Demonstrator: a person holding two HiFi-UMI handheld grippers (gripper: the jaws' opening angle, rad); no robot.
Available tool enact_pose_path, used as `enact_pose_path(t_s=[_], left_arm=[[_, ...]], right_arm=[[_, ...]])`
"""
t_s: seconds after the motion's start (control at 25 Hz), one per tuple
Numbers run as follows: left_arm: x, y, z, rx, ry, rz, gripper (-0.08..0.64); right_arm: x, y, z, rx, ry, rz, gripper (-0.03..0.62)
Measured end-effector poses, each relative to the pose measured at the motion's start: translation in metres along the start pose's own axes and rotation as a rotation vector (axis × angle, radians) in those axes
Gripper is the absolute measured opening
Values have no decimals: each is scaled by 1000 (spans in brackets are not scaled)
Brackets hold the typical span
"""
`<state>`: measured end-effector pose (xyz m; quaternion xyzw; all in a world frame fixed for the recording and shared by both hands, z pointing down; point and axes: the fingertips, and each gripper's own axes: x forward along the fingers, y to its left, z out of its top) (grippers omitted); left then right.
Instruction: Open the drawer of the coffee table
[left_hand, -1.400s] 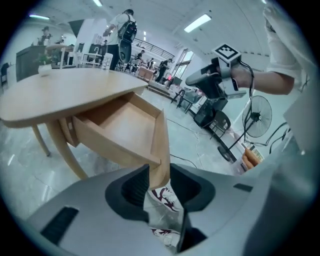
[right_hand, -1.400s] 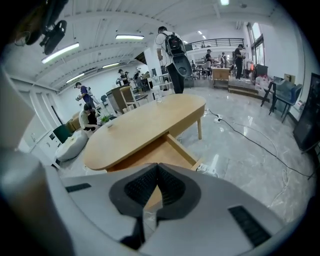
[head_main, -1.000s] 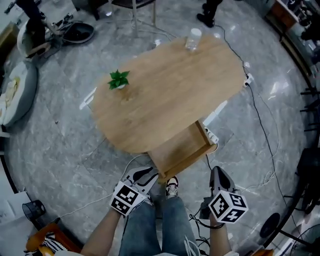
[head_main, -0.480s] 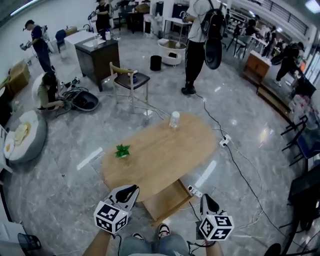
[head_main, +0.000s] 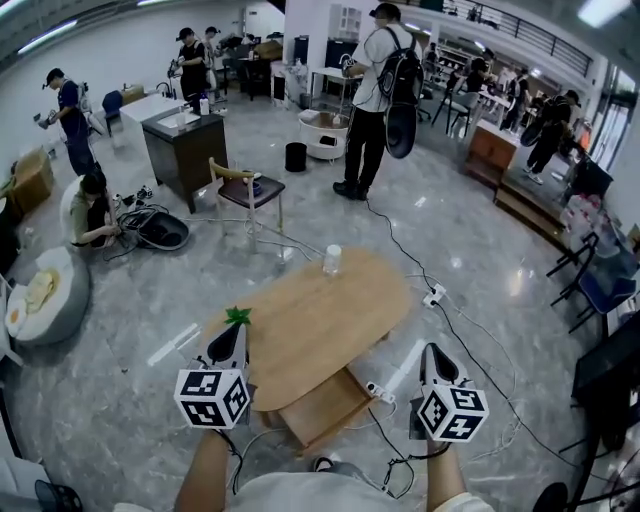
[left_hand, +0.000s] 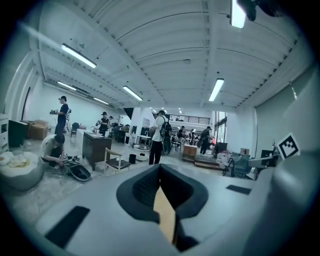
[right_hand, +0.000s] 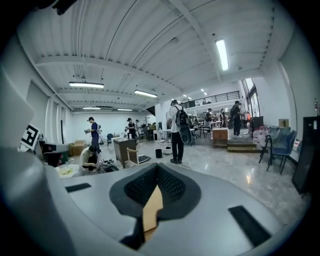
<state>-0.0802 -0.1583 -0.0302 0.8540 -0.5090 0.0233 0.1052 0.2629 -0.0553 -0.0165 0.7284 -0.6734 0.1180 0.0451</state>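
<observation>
The oval wooden coffee table (head_main: 310, 320) stands below me, and its drawer (head_main: 315, 410) is pulled out toward my feet. My left gripper (head_main: 232, 335) is held up over the table's near left edge, apart from the drawer. Its jaws have just been closing and now meet with nothing between them. My right gripper (head_main: 433, 352) hangs to the right of the drawer, over the floor, also shut and empty. The left gripper (left_hand: 160, 167) and the right gripper (right_hand: 157, 167) each look level across the room, with only a sliver of tabletop showing past their closed fingers.
On the table stand a small green plant (head_main: 238, 316) and a clear cup (head_main: 332, 260). A white power strip (head_main: 378, 392) and cables lie on the floor by the drawer. A chair (head_main: 245, 190), a dark cabinet (head_main: 180, 140) and several people are farther off.
Both grippers have risen from beside the open drawer to above table height. The head view has tilted up from the table to take in the room. The drawer stays pulled out.
</observation>
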Motion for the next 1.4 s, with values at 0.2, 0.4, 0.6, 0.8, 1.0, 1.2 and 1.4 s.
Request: enact_pose_path(t_s=[0.2,0.4,0.6,0.8,1.0,1.2,1.4], left_arm=[[2,-2,4,-26,-6,34,-5],[1,-3,3,-42,19,46,-5],[0,-5,-5,-39,25,44,-5],[1,0,-4,-41,29,49,-5],[0,4,-6,-36,40,61,-5],[-1,0,-6,-35,48,63,-5],[-4,3,-3,-34,49,60,-5]], right_arm=[[6,-4,14,-3,-25,17,0],[10,6,19,-56,-5,36,-2],[11,11,16,-122,17,37,-2],[16,13,21,-95,6,38,-2],[19,13,17,-82,13,41,-2],[17,4,16,-81,13,33,-2],[18,7,18,-56,14,41,-2]])
